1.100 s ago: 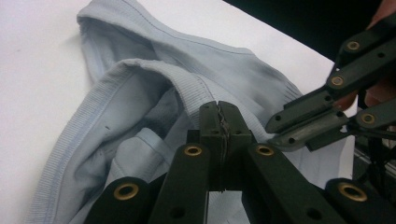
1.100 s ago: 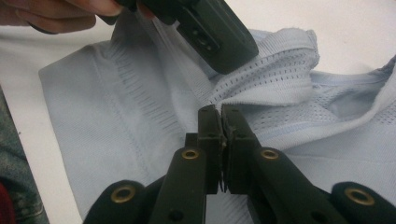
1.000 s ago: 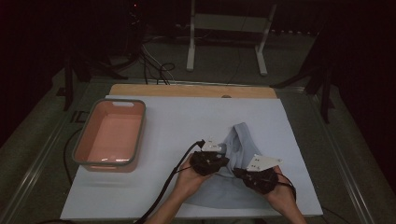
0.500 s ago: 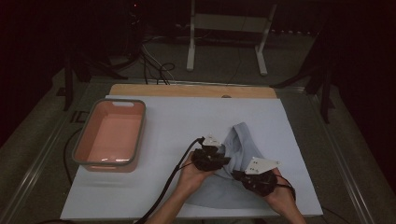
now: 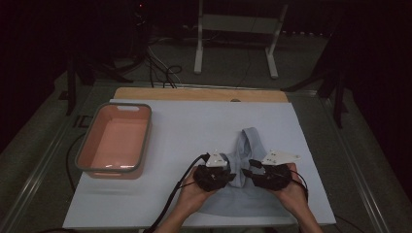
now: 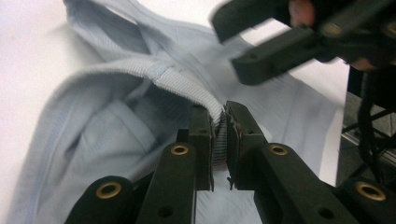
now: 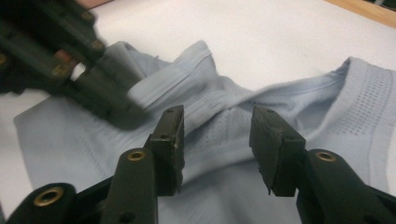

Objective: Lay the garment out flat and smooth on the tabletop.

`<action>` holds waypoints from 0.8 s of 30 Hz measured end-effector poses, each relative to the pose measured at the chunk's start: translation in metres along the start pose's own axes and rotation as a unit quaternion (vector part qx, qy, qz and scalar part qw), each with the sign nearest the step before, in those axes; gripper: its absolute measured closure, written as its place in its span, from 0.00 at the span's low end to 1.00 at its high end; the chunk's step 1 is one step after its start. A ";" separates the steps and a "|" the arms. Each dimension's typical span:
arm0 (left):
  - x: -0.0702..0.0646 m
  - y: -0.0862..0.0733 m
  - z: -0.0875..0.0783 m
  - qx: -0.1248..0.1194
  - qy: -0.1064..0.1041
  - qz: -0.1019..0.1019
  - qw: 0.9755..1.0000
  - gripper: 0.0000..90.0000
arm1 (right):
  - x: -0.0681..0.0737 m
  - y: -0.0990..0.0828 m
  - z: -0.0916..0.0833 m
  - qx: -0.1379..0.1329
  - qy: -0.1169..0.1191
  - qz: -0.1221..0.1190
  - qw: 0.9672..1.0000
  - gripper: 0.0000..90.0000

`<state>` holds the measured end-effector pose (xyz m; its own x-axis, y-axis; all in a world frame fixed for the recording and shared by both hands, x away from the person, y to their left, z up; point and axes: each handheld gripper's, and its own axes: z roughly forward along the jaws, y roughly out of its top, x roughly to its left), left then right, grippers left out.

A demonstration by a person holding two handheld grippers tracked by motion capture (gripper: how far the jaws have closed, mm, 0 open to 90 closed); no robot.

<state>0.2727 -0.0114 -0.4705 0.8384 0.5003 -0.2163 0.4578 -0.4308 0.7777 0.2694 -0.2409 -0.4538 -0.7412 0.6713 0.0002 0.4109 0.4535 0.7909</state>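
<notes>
Left tool (image 6: 219,135) pinches the pale blue garment's (image 5: 248,145) ribbed edge; right tool (image 7: 217,140), jaws just opening, spread over it; bare counter (image 5: 194,126) at twelve o'clock.

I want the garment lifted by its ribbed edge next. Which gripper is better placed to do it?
Left. The left gripper is shut on the ribbed edge of the light blue garment. The right gripper has just been opening; its jaws stand apart over the fabric.

Far gripper (image 7: 70,60) motion-blurred
</notes>
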 end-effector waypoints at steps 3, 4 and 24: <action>-0.001 -0.007 -0.002 0.003 0.000 -0.002 1.000 0.91 | 0.001 0.004 0.008 -0.004 0.004 0.014 1.000 0.58; -0.002 -0.009 -0.003 0.005 0.000 -0.001 1.000 0.91 | 0.002 0.006 0.010 -0.004 0.007 0.017 1.000 0.57; -0.007 -0.026 -0.005 0.016 -0.002 0.009 1.000 0.87 | 0.025 0.031 0.053 0.043 0.032 -0.014 0.998 0.73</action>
<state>0.2534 0.0000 -0.4861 0.8478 0.4888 -0.2056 0.4520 -0.4633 0.7623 0.2920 -0.1787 -0.4616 -0.7849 0.6193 0.0199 0.4310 0.5226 0.7356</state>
